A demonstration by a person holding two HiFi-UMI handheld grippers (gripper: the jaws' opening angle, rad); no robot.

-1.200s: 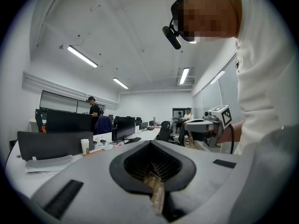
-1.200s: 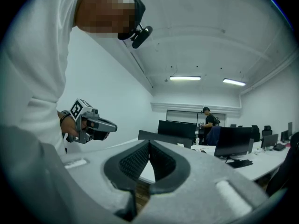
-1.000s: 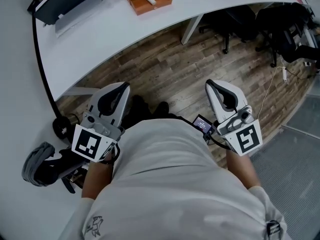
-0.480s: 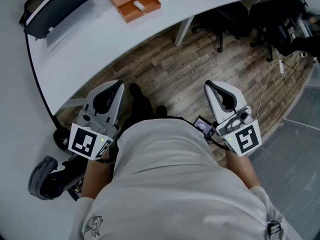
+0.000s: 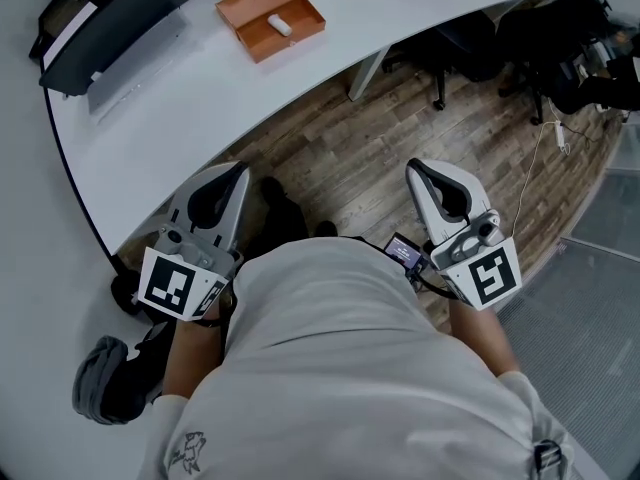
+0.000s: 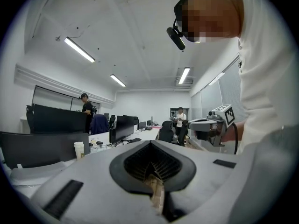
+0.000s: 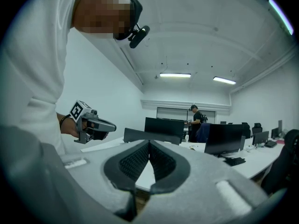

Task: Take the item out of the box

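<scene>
Left gripper (image 5: 228, 172) is seen clenched, its jaws pressed together at the tips with nothing caught between them. Right gripper (image 5: 422, 172) is likewise closed tight and empty, as is shown in its own view, where the ribbed pads are brought together along one line. Both are held roughly level, one at either side of the person's white shirt (image 5: 340, 368), above the wooden floor (image 5: 340, 148) and apart from the curved white table (image 5: 200, 98). An open orange box (image 5: 250, 30) is set on that table, well apart from both grippers, and a small white item (image 5: 281, 26) is seen lying inside it, untouched. A flat black device (image 5: 100, 13) is placed on the table near the box, and black office chairs (image 5: 470, 43) are gathered beyond the table's edge.
</scene>
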